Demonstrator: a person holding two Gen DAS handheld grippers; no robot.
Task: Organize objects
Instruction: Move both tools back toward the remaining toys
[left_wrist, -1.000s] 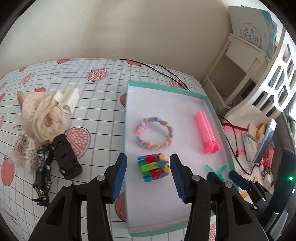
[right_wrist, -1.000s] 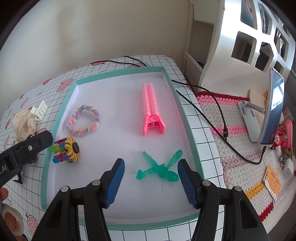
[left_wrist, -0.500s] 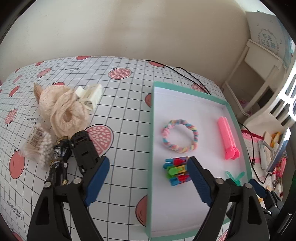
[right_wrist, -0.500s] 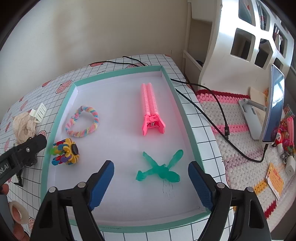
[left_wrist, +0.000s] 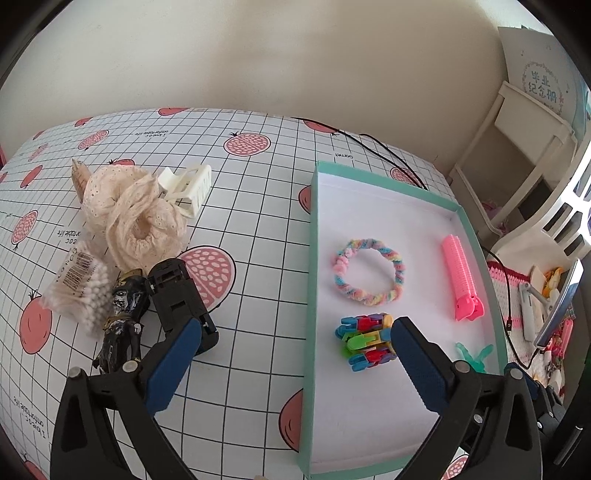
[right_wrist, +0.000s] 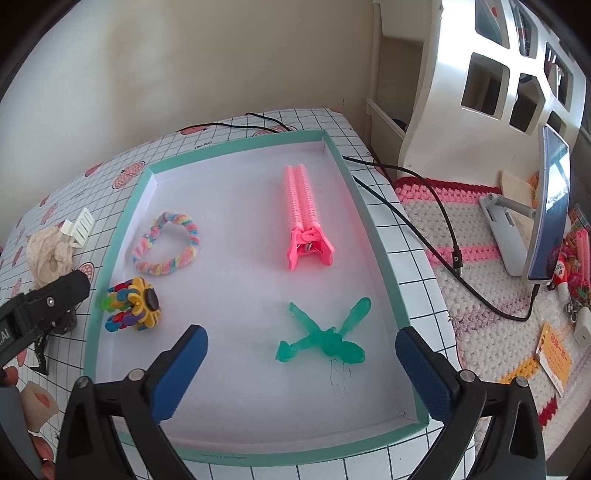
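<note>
With both jaws spread and empty, we turn our left gripper (left_wrist: 288, 358) toward the black toy car (left_wrist: 181, 299), bound next for the teal-rimmed white tray (left_wrist: 309, 258).

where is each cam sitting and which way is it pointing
Left wrist: sits on the left gripper, looking forward and down over the tablecloth and the tray's left edge; its own open fingers show, plus the other gripper's tip at lower right.
Right wrist: sits on the right gripper, looking down into the tray; its own open fingers show, and the left gripper intrudes at left.
Shared: tray, braided ring, pink clip.
</note>
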